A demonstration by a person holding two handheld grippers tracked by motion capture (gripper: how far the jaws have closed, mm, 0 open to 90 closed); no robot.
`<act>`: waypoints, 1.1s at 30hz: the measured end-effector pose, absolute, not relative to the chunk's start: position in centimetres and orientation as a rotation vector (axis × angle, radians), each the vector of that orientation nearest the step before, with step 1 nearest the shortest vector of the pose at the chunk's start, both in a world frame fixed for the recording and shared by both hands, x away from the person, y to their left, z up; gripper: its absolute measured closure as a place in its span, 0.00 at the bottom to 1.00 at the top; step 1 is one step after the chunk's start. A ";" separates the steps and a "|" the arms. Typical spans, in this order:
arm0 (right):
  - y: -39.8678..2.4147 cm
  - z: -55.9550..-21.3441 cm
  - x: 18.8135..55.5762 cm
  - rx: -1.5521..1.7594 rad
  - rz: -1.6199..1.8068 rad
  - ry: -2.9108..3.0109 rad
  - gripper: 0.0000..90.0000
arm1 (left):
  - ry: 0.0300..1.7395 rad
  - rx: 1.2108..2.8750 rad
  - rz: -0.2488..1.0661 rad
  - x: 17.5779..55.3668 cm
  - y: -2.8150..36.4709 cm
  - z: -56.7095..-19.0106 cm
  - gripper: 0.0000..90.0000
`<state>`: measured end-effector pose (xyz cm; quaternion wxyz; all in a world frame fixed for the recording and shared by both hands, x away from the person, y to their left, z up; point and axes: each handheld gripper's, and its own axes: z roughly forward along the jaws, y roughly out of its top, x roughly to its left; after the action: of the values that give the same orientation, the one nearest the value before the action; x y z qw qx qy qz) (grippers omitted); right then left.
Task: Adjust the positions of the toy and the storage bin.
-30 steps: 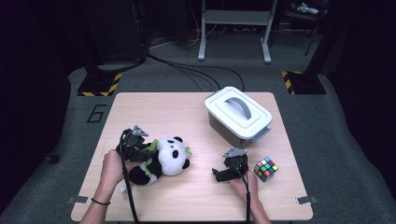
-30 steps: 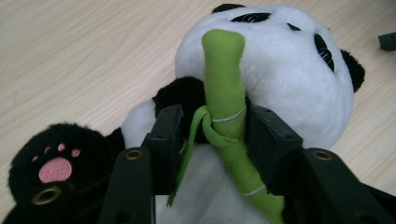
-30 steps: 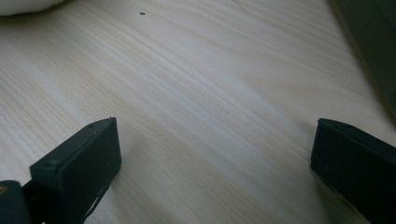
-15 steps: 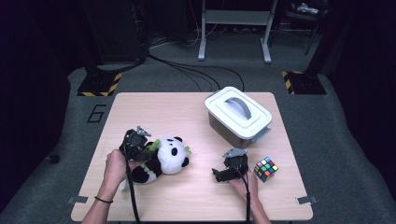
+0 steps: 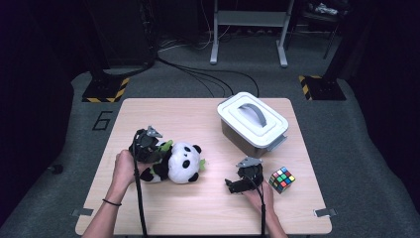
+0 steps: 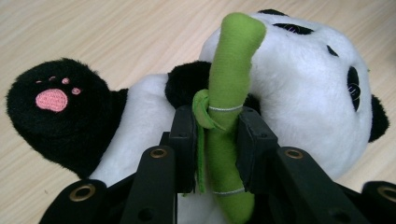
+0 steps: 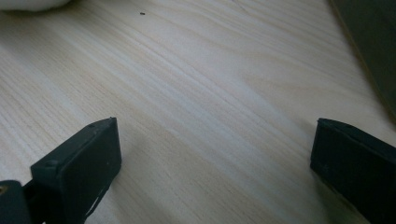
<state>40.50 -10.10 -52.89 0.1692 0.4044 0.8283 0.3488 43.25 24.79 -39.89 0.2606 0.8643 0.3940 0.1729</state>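
A black-and-white plush panda (image 5: 182, 161) lies on its back on the wooden table (image 5: 163, 119), left of centre. It holds a green felt bamboo stalk (image 6: 231, 70) against its belly (image 6: 140, 121). My left gripper (image 6: 217, 126) has just been closing, and its pads now press on both sides of that stalk. In the high view the left gripper (image 5: 157, 148) sits at the panda's left side. My right gripper (image 5: 233, 186) rests low over bare wood near the front. Its jaws (image 7: 215, 163) stand wide open with nothing between them.
A white lidded box (image 5: 252, 121) with a grey handle stands at the back right of the table. A colourful puzzle cube (image 5: 281, 179) lies just right of the right gripper. Cables and stand legs lie on the floor beyond the far edge.
The left gripper's jaws have drawn together onto the green stalk, with the hand barely shifting. The right gripper, the cube and the box have stayed put.
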 end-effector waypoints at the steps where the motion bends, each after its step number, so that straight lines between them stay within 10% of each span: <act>1: -10.1 -52.9 40.5 1.154 0.992 2.352 0.01 | 1.062 2.335 0.467 43.4 24.8 -39.9 0.79; 33: -10.1 -52.9 40.5 1.154 0.993 2.352 0.01 | 0.990 2.277 0.395 50.5 22.0 -39.2 0.79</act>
<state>40.50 -10.09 -52.90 0.1693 0.4060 0.8273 0.3494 50.47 22.01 -39.24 0.3088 0.8614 0.3746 0.1493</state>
